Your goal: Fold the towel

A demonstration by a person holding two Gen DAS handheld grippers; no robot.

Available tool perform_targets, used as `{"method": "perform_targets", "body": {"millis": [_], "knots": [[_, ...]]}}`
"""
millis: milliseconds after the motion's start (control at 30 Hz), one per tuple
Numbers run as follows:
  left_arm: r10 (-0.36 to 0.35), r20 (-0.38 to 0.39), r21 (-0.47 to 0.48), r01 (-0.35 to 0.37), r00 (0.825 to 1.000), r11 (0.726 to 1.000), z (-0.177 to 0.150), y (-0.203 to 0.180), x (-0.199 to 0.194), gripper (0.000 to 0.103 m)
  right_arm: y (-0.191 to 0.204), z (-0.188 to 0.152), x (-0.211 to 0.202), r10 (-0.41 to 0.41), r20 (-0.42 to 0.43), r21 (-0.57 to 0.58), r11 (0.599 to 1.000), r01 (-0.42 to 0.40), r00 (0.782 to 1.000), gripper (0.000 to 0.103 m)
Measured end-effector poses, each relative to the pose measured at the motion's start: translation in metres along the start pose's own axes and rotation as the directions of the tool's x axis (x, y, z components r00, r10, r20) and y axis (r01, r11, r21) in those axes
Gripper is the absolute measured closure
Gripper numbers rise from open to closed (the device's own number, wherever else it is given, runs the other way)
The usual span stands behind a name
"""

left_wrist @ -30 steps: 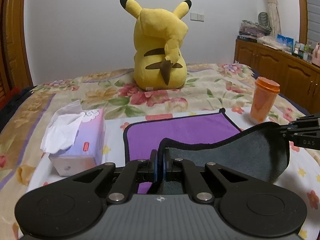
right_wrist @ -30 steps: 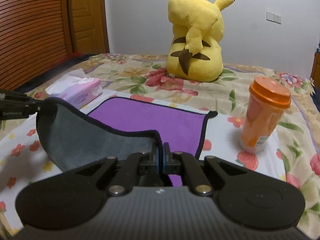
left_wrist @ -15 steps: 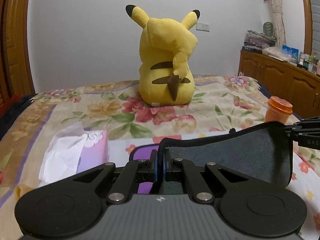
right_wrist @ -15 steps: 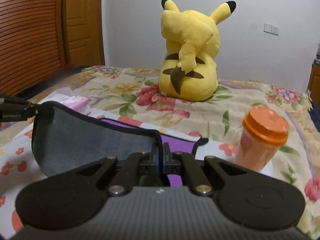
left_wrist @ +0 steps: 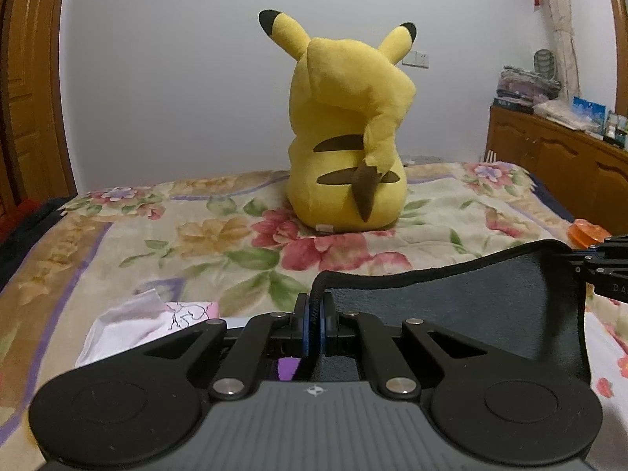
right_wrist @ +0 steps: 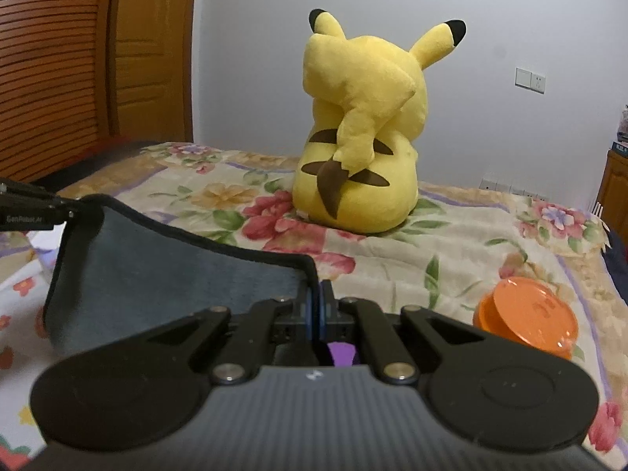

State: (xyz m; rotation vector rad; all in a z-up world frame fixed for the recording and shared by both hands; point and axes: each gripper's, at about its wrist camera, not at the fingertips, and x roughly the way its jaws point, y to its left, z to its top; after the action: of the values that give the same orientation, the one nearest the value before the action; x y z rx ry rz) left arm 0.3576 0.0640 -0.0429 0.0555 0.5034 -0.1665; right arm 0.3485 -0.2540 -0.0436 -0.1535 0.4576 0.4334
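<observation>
Evidently we have carried the near edge of the towel (left_wrist: 451, 298) higher and further forward within the last second: the purple face that lay in plain sight a second ago is now almost wholly hidden behind the raised grey underside, with only a sliver of purple below the jaws in each view. Our left gripper (left_wrist: 314, 314) is closed tight on one corner of the black-bound hem; our right gripper (right_wrist: 316, 306) is likewise clamped on the other corner, and the cloth hangs between them with a slight sag. We judge the first fold to be in mid-travel, the held edge not yet laid on the far edge.

The towel's lower part rests on the bed (left_wrist: 196, 235), covered by a floral spread. On it sit a yellow plush toy (left_wrist: 349, 137) well beyond the towel, a tissue box (left_wrist: 149, 318) to the left and an orange cup (right_wrist: 530, 318) to the right. A wooden cabinet (left_wrist: 569, 165) stands by the pale wall
</observation>
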Motion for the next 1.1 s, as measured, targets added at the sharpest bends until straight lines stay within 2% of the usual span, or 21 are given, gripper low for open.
{"method": "perform_targets", "body": {"millis": [233, 500, 767, 900, 967, 1000, 1033, 1067, 1100], "knots": [[0.013, -0.02, 0.018, -0.013, 1.0, 1.0, -0.003, 0.001, 0.03, 0.095, -0.003, -0.005, 0.025, -0.021, -0.021, -0.006, 1.0, 0.021, 1.0, 0.099], [0.02, -0.074, 0.041, -0.017, 0.997, 0.999, -0.022, 0.001, 0.065, 0.095, -0.006, -0.024, 0.052, -0.03, -0.074, 0.002, 1.0, 0.03, 0.997, 0.099], [0.026, -0.1, 0.042, -0.022, 0.995, 0.999, -0.036, 0.003, 0.08, 0.094, -0.009, -0.038, 0.069, -0.03, -0.11, 0.022, 0.999, 0.032, 0.993, 0.098], [0.026, -0.115, 0.031, -0.023, 0.993, 0.999, -0.038, 0.004, 0.084, 0.09, -0.01, -0.04, 0.073, -0.031, -0.126, 0.028, 0.999, 0.035, 0.992, 0.098], [0.03, -0.115, 0.03, -0.027, 0.993, 0.999, -0.037, 0.005, 0.084, 0.071, -0.01, -0.04, 0.074, -0.033, -0.13, 0.03, 0.999, 0.037, 0.991, 0.087], [0.035, -0.111, 0.033, -0.032, 0.993, 0.999, -0.037, 0.004, 0.083, 0.053, -0.01, -0.041, 0.074, -0.033, -0.13, 0.032, 0.999, 0.037, 0.991, 0.083], [0.042, -0.104, 0.037, -0.038, 0.994, 0.999, -0.037, 0.004, 0.082, 0.044, -0.01, -0.041, 0.074, -0.03, -0.133, 0.036, 0.999, 0.035, 0.991, 0.063], [0.045, -0.099, 0.038, -0.041, 0.994, 0.998, -0.038, 0.004, 0.08, 0.044, -0.011, -0.042, 0.074, -0.023, -0.135, 0.044, 0.999, 0.029, 0.991, 0.044], [0.042, -0.099, 0.036, -0.039, 0.994, 0.999, -0.037, 0.004, 0.078, 0.044, -0.011, -0.042, 0.073, -0.018, -0.133, 0.054, 0.998, 0.025, 0.991, 0.041]]}}
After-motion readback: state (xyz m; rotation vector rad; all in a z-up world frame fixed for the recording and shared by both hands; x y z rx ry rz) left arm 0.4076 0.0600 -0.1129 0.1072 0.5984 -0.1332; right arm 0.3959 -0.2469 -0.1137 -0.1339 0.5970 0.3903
